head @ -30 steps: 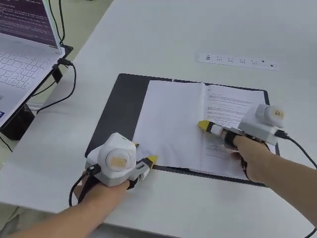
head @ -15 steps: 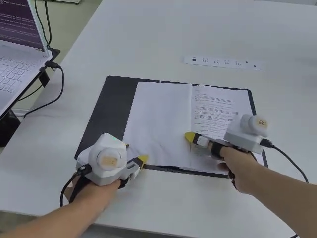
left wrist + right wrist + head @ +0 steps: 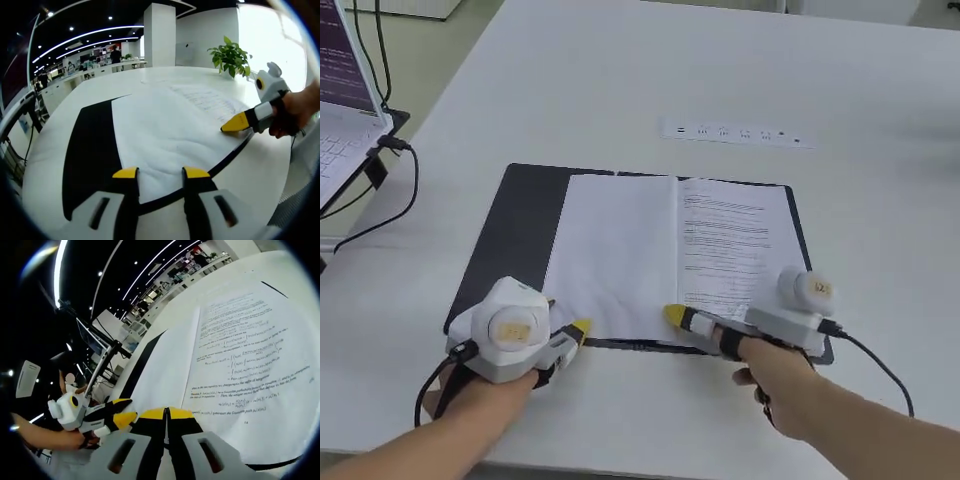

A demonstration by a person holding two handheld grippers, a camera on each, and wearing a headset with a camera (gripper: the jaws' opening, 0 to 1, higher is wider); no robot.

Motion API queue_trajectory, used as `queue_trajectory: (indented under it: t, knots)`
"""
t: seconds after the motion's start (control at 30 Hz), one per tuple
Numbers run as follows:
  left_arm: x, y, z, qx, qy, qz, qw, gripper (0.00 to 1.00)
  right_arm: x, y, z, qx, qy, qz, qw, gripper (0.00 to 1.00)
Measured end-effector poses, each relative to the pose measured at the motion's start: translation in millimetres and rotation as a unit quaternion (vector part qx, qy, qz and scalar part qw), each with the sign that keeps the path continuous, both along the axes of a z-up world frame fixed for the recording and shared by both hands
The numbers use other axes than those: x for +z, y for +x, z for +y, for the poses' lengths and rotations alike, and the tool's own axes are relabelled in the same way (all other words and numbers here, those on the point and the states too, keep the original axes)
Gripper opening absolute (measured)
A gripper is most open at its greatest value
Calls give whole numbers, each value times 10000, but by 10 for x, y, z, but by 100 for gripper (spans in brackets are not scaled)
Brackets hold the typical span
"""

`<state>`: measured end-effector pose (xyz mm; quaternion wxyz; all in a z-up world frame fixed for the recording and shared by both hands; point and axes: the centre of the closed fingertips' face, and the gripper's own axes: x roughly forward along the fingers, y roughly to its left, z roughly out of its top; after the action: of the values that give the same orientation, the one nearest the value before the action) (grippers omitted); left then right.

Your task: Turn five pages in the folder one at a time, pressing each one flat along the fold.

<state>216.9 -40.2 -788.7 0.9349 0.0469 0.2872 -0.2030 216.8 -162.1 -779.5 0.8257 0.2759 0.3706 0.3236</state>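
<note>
The black folder (image 3: 510,245) lies open on the white table. Its left side holds a blank white page (image 3: 615,250), its right side a printed page (image 3: 735,240). My right gripper (image 3: 675,315) is shut, and its yellow tip rests at the near end of the fold, with nothing gripped (image 3: 167,413). My left gripper (image 3: 578,328) stands open at the near edge of the blank page, its jaws (image 3: 160,173) apart over the folder's edge with nothing between them. The right gripper (image 3: 240,121) also appears in the left gripper view, and the left gripper (image 3: 117,419) in the right gripper view.
A white power strip (image 3: 735,133) lies beyond the folder. A laptop (image 3: 340,110) with black cables (image 3: 380,215) sits at the far left. A potted plant (image 3: 231,57) stands at the table's far end.
My right gripper has slid along the fold from its middle to its near end. The left gripper has stayed at the near edge of the blank page. The head camera has shifted.
</note>
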Motion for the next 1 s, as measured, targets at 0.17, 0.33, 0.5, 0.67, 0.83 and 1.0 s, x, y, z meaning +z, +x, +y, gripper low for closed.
queue_trajectory:
  t: [0.17, 0.33, 0.5, 0.67, 0.83, 1.0]
  knots:
    - [-1, -3, -1, 6, -5, -2, 10000, 33, -21, -161, -12, -46, 94, 133, 9999, 0]
    - [5, -6, -3, 11, -10, 2, 10000, 33, -35, -306, -15, -41, 167, 274, 9995, 0]
    - [8, -9, -2, 24, -6, 38, 10000, 33, 10, -409, -11, -34, 261, 423, 9988, 0]
    - [14, -6, 0, 112, -20, 83, 9999, 33, 139, -578, 2, 38, 370, 452, 9983, 0]
    - [28, 20, 17, 334, -223, 243, 9989, 32, 345, -745, -43, 67, 417, 351, 9985, 0]
    - [85, 0, 14, 539, -566, 484, 9958, 41, 548, -852, -197, -130, 361, 398, 9985, 0]
